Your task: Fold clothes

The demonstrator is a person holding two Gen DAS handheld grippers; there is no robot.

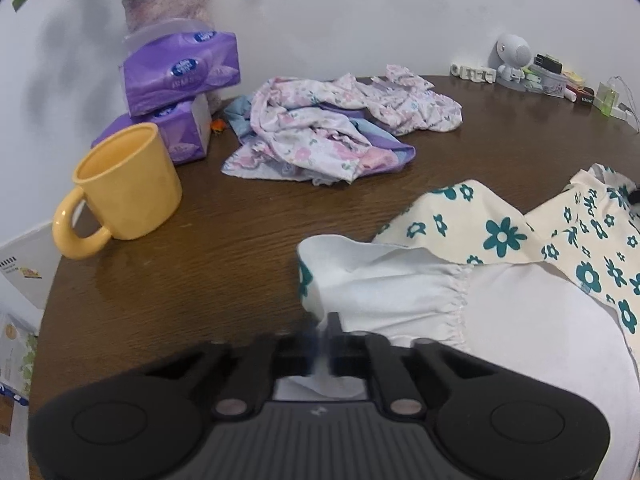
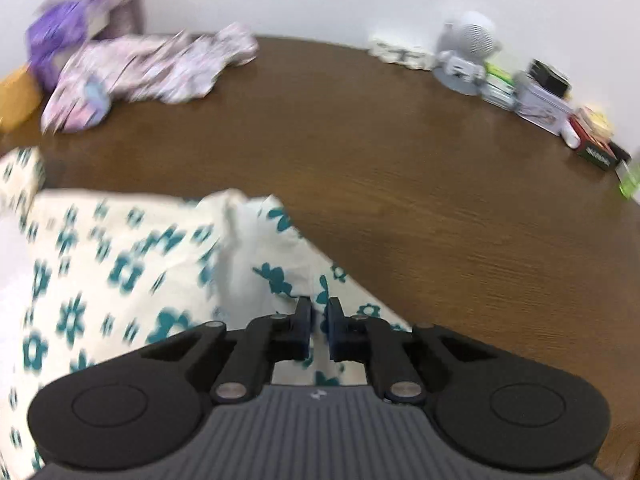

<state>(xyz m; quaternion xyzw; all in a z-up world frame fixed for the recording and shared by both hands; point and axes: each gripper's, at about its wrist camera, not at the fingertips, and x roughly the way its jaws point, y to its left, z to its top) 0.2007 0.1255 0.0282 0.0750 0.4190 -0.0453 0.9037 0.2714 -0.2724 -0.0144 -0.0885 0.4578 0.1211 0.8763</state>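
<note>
A cream garment with teal flowers (image 1: 500,236) lies at the near right of the brown round table (image 1: 208,216), its white inside turned up. My left gripper (image 1: 323,334) is shut on its white left edge, lifted a little off the table. My right gripper (image 2: 319,312) is shut on a fold of the same garment (image 2: 120,264) at its right edge; this view is blurred. A crumpled pink and purple floral garment (image 1: 332,128) lies at the back of the table, also in the right wrist view (image 2: 148,68).
A yellow mug (image 1: 124,184) stands at the left, with purple tissue packs (image 1: 180,72) and a vase (image 1: 164,0) behind it. A small grey robot figure (image 1: 512,60) and several small boxes (image 2: 540,100) line the back right edge. Bare wood lies between the garments.
</note>
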